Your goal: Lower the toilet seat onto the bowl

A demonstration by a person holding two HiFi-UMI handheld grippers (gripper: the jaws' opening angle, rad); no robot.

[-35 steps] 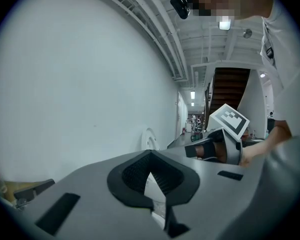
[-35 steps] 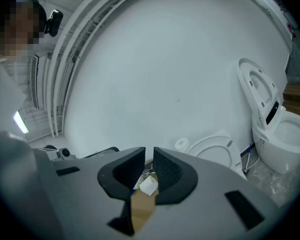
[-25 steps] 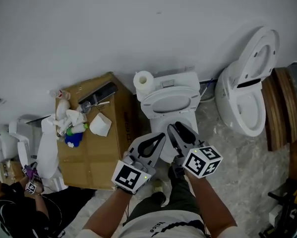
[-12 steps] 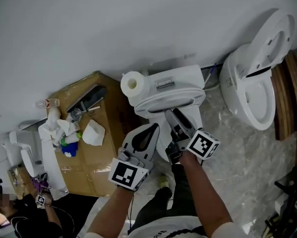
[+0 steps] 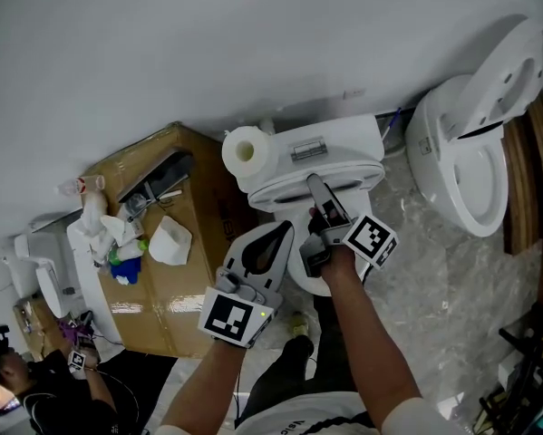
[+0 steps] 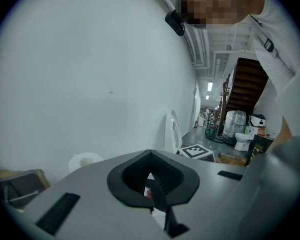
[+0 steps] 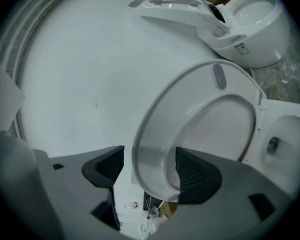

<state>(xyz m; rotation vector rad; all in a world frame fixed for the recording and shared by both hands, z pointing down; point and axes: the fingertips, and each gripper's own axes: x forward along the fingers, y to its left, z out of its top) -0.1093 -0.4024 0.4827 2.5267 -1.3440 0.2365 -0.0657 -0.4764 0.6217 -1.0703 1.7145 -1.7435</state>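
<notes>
Just spread right tongs (image 7: 150, 156) wide astride rim of raised white oval plastic toilet seat (image 7: 200, 129); left tongs (image 6: 150, 156) pressed together.

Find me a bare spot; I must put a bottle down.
The near half of the brown cardboard box is bare; so is the grey floor between the two white toilets. The box's far end is crowded with bottles, and a white paper roll sits on the tank.

No legible text. Sticker (image 7: 238, 47) on far toilet (image 7: 255, 19) too small to read.
</notes>
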